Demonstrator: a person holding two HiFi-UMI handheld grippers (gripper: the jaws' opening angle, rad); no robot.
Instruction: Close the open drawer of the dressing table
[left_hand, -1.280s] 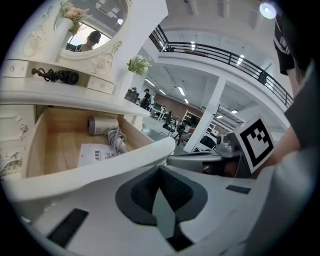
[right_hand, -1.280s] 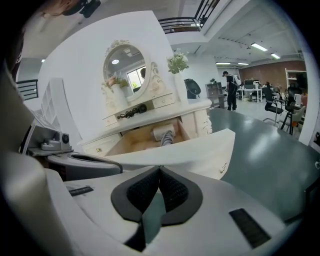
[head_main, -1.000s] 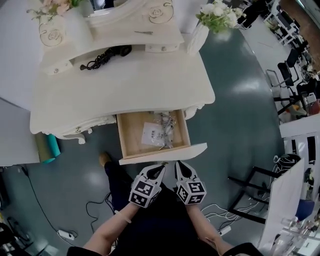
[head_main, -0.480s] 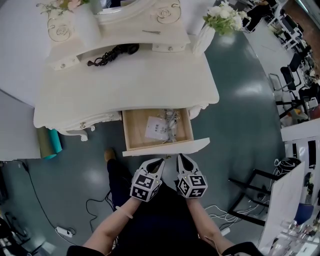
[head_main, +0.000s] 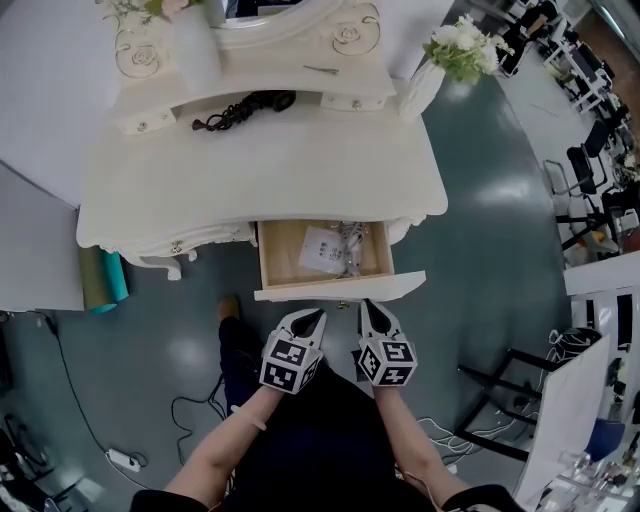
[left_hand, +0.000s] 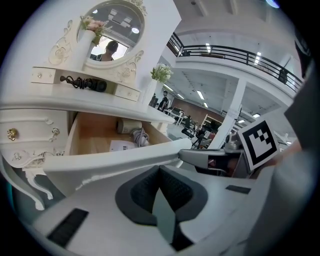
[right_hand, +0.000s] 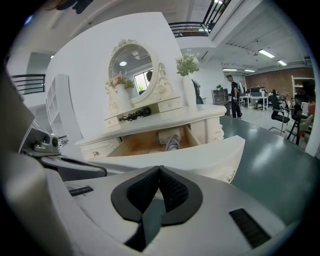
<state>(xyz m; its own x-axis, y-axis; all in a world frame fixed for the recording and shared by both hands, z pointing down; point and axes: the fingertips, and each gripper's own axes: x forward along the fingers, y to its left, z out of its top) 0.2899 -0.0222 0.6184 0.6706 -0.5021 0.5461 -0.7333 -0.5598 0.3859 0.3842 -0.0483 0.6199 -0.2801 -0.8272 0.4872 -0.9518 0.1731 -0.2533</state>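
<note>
The white dressing table has its middle drawer pulled partly out, wooden inside, holding a paper packet and a coiled cable. The drawer's white curved front faces me. My left gripper is shut, its tip just short of the front. My right gripper is shut too, its tip at or touching the front. In the left gripper view the drawer front lies right past the closed left gripper. In the right gripper view the front fills the space beyond the right gripper.
A vase of white flowers stands at the table's right corner, and a black corded item lies on top. A teal roll leans under the left side. Cables trail on the floor; a black frame stands at the right.
The drawer has slid further into the table. Both grippers have moved forward with its front, staying shut.
</note>
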